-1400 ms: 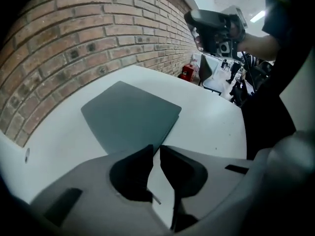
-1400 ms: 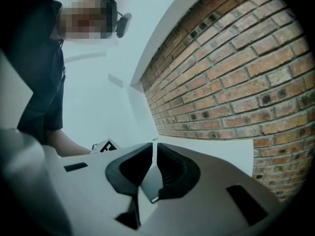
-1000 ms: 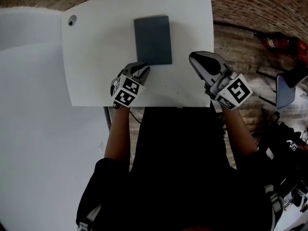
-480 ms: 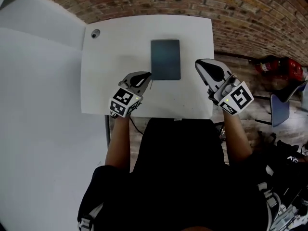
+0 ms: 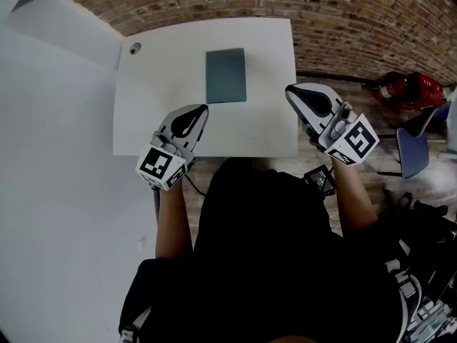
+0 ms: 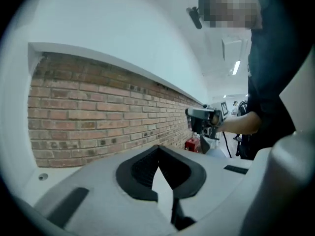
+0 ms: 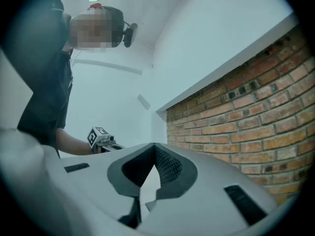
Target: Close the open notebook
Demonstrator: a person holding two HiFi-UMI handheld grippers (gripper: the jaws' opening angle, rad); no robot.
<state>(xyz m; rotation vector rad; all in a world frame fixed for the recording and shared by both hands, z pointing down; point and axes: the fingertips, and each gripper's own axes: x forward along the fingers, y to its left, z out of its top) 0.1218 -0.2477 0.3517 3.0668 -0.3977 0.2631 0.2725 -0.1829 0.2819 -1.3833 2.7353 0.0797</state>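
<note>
Lying closed on white table: grey notebook; brick wall beyond

Left hand-held gripper held out ahead of the torso, jaws closed together with nothing between them, right hand-held gripper out at the other side (jaws likewise closed and empty), left forearm and right forearm bare, reaching forward, marker cubes facing up.
</note>
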